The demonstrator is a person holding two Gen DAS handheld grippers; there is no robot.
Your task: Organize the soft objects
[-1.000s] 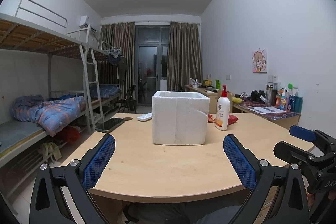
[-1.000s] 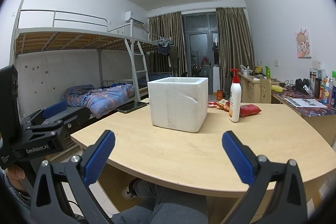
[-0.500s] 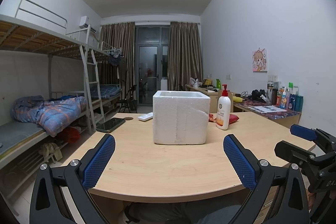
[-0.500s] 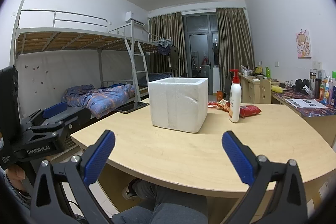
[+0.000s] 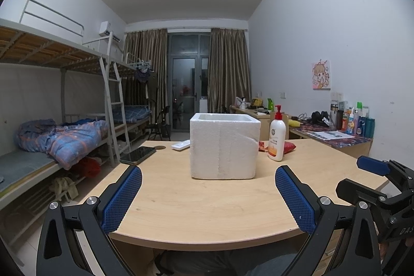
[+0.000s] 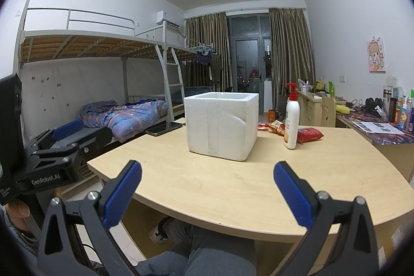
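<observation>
Nothing has visibly moved since the earlier frames. Nearest, the left gripper (image 5: 208,194) and right gripper (image 6: 207,192) hover at the near table (image 5: 207,201) edge, both spread wide and empty. Farther, a white foam box (image 5: 223,146) stands mid-table, its contents hidden. Beyond-right, red soft packets (image 6: 309,134) lie behind a lotion bottle (image 6: 291,120). Sorting seems unstarted; next, reach past the bottle.

Foam box (image 5: 224,146) on table (image 5: 207,203); bottle (image 5: 277,137) right.
</observation>
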